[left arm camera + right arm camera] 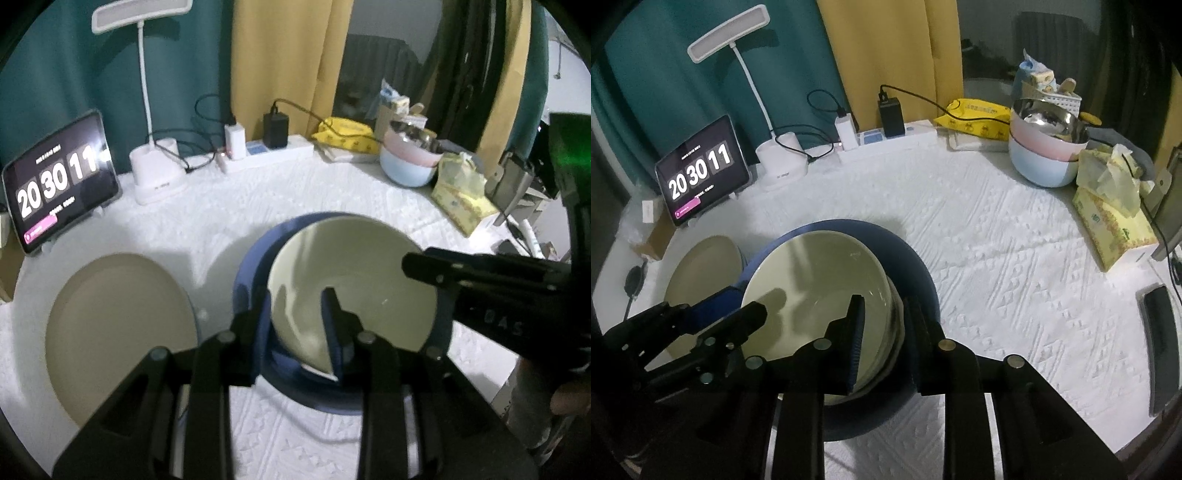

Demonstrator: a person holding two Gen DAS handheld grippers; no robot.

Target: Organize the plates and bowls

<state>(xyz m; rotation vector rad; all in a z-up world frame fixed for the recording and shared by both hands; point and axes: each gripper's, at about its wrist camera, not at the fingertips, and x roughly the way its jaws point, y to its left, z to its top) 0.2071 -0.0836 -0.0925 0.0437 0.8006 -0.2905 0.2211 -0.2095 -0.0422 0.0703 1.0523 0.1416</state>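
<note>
A cream bowl (354,273) sits slightly tilted inside a wide blue bowl (247,266) in the middle of the white tablecloth. My left gripper (295,299) straddles the cream bowl's left rim, one pad outside and one inside; a gap shows beside the inner pad, so it is open. My right gripper (885,301) straddles the right rim of the cream bowl (812,280), which rests in the blue bowl (916,266). Its pads stand a little apart from the wall, open. A beige plate (122,332) lies flat to the left.
At the back right, pastel bowls (1041,158) are stacked with a steel bowl on top, beside tissue packs (1108,218). A tablet clock (701,173), a desk lamp (783,162) and a power strip (886,144) line the back edge. A dark phone (1160,347) lies far right.
</note>
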